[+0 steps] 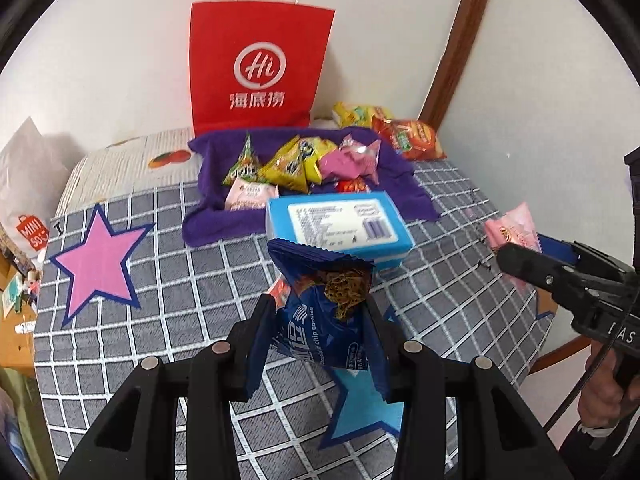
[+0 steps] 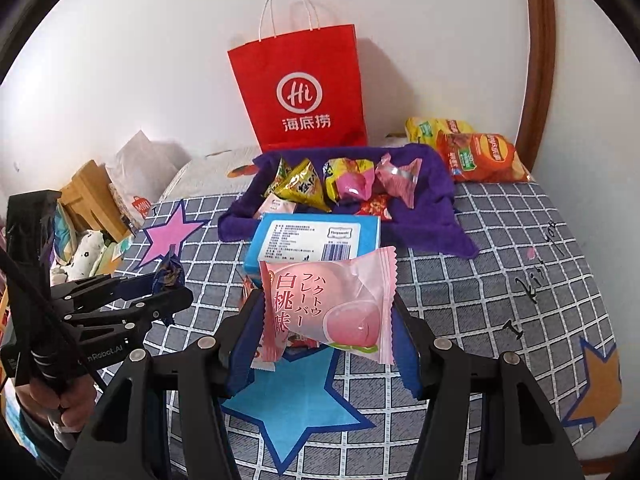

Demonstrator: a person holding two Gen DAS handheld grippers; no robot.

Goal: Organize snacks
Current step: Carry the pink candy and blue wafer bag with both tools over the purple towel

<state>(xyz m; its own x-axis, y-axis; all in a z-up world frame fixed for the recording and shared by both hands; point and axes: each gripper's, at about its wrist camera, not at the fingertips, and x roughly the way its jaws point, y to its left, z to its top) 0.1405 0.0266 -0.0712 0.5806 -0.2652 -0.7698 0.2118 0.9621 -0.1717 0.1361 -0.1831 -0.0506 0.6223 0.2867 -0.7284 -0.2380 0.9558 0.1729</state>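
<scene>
while the left tool (image 1: 320,320) pinches a blue cookie packet (image 1: 324,320), the right tool (image 2: 328,320) clamps a pink peach packet (image 2: 332,304).

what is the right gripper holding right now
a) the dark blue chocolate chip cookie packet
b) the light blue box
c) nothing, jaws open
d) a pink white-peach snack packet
d: in the right wrist view the right gripper is shut on the pink white-peach snack packet, while the dark blue chocolate chip cookie packet sits in the left gripper and the light blue box lies on the checked cloth.

The left hand-held gripper (image 1: 322,316) grips a blue cookie packet (image 1: 324,320) above the checked cloth (image 1: 180,292).
</scene>
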